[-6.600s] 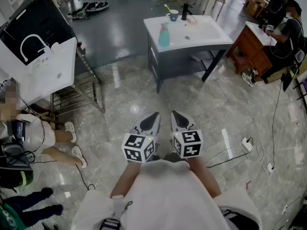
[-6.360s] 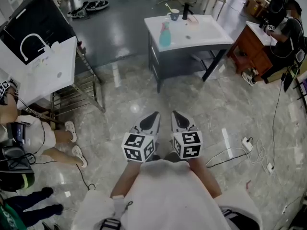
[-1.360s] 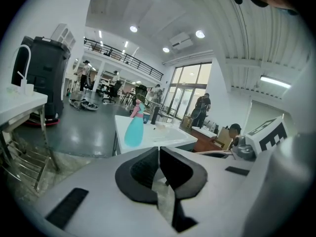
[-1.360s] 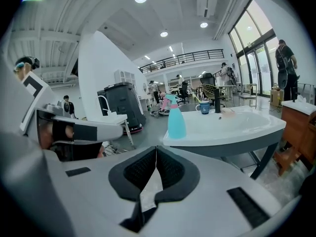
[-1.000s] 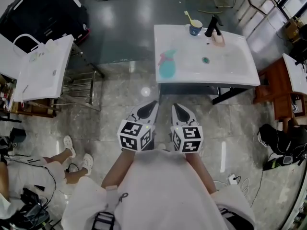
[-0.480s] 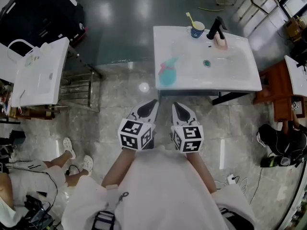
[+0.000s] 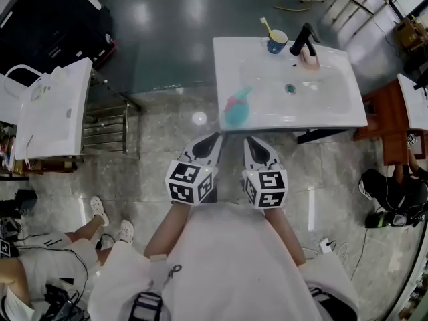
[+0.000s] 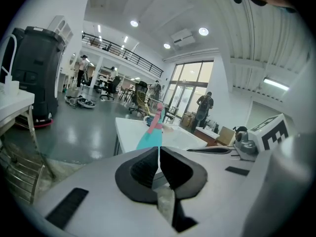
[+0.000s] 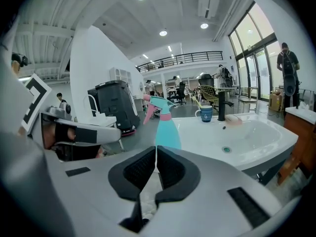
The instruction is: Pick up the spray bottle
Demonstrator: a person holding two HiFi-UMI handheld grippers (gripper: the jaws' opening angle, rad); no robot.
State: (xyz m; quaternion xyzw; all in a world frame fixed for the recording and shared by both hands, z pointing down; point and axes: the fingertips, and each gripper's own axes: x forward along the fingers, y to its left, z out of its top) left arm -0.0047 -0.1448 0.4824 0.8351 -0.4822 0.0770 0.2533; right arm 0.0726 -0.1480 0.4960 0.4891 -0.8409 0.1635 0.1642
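Note:
A teal spray bottle (image 7: pixel 236 108) with a pink trigger stands near the front left corner of the white sink counter (image 7: pixel 334 118). Both grippers hang side by side just short of the counter's front edge. The left gripper (image 7: pixel 214 139) is shut and holds nothing; the right gripper (image 7: pixel 249 142) is also shut and empty. In the left gripper view the spray bottle (image 8: pixel 148 139) rises just beyond the closed left gripper (image 8: pixel 159 150). In the right gripper view the spray bottle (image 9: pixel 167 130) stands directly ahead of the closed right gripper (image 9: pixel 156 150).
On the counter's far side are a blue cup (image 7: pixel 275 44) with a toothbrush, a black faucet (image 7: pixel 304 40) and pink soap (image 7: pixel 309 59). A second white basin (image 7: pixel 53 109) on a metal rack stands left. A wooden desk (image 7: pixel 409 102) and a seated person (image 7: pixel 394 196) are right.
The view has closed in on the sink counter; both shut grippers have moved forward together and now sit near its front edge, closer to the spray bottle.

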